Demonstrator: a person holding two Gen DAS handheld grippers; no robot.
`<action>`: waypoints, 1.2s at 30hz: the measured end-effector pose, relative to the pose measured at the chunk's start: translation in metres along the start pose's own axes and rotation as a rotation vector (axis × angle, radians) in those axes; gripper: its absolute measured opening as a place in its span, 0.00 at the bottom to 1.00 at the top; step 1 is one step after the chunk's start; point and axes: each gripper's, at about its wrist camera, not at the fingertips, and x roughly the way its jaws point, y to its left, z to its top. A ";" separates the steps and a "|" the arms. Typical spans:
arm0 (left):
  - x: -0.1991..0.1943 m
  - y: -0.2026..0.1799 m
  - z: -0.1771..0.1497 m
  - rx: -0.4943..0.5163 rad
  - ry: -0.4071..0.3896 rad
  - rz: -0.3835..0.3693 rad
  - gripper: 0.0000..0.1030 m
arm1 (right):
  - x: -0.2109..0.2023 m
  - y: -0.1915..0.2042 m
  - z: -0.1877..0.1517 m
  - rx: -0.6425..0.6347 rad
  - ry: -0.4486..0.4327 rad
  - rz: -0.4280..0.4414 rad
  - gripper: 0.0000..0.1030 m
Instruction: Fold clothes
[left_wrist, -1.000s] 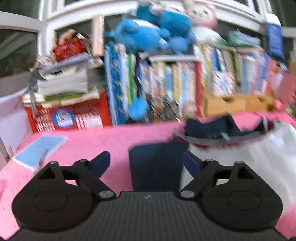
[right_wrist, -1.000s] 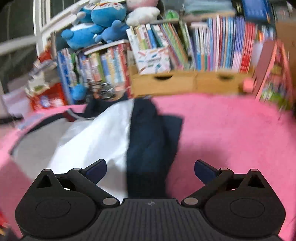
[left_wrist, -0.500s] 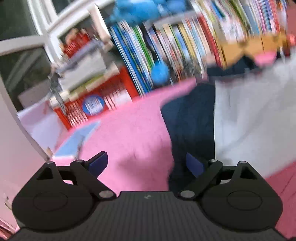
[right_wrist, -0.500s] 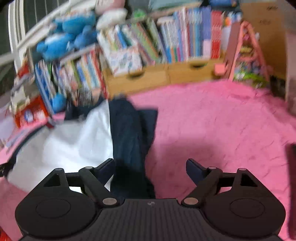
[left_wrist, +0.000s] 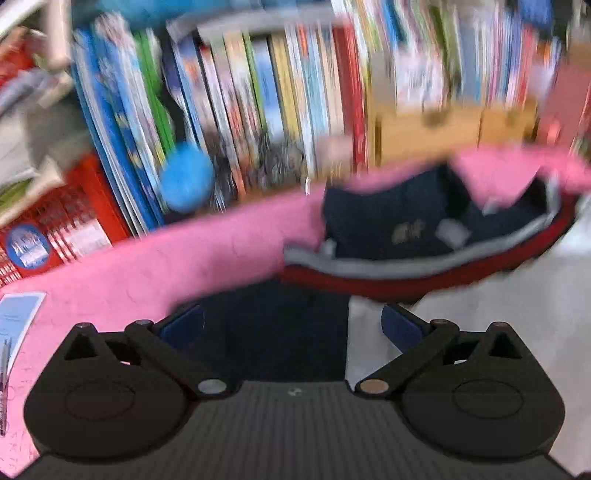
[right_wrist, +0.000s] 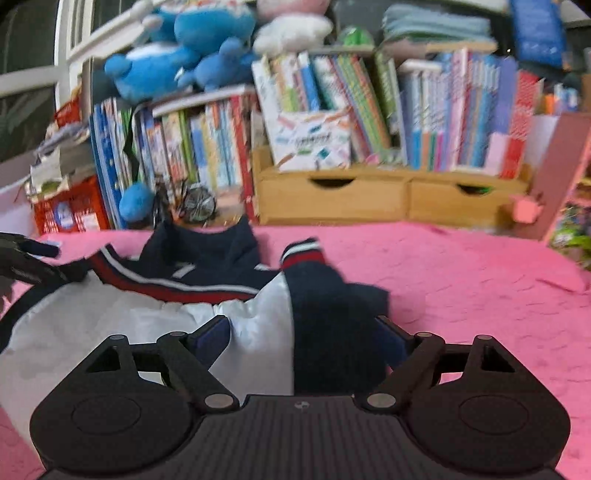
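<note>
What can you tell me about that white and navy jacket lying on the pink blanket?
The jacket lies spread flat on the pink blanket. Its body is shiny white fabric, its sleeves navy, and its collar navy trimmed with red and white stripes. One striped cuff sticks up near the collar. The collar gapes open, showing a navy lining. Nothing grips it in either view.

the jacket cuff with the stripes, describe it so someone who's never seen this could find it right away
Start at the pink blanket in front of the wooden drawers. On it lies a white and navy jacket, its navy sleeve folded up along the right edge. The cuff is that sleeve's far end, the only small red, white and navy band standing alone, apart from the long striped collar.
</note>
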 end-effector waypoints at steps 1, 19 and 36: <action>0.008 -0.002 -0.003 0.000 0.008 0.011 1.00 | 0.007 0.002 0.000 0.001 0.009 0.008 0.83; 0.007 0.041 -0.035 -0.217 -0.127 0.042 0.60 | 0.104 0.019 0.035 0.004 0.122 -0.037 0.78; -0.129 -0.012 -0.079 -0.125 -0.299 -0.045 1.00 | -0.035 0.126 -0.025 -0.226 -0.051 0.185 1.00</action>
